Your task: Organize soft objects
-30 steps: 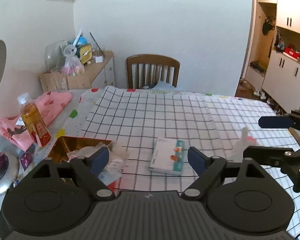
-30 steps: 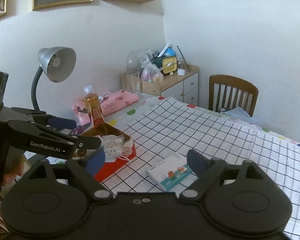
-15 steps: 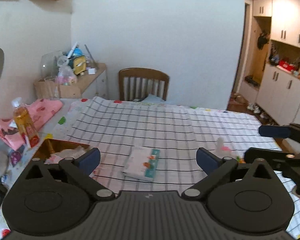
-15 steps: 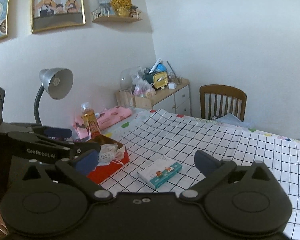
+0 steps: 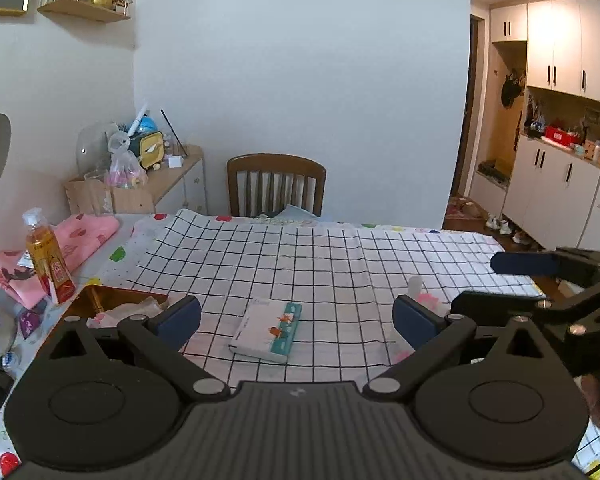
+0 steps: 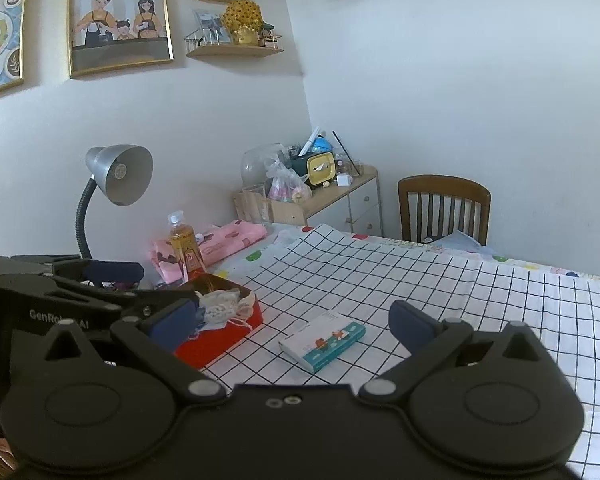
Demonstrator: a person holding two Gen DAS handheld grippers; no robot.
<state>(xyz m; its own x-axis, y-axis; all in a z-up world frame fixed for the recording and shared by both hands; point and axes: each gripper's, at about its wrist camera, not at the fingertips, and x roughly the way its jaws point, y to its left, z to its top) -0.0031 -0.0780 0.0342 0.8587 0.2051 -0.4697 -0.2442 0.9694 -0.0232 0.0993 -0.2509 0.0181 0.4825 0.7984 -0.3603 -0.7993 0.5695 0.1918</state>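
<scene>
Both the left gripper (image 5: 296, 316) and right gripper (image 6: 292, 316) gape wide, empty; the slick tissue pack (image 5: 267, 329) beside the red box (image 6: 220, 340) could skid away from 1 pad.

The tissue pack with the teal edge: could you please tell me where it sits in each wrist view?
Left wrist: tissue pack lies lower centre, on the checked cloth.
Right wrist: tissue pack lies lower centre, right of the red box.
Shared landmark: the wooden chair behind the table.
</scene>
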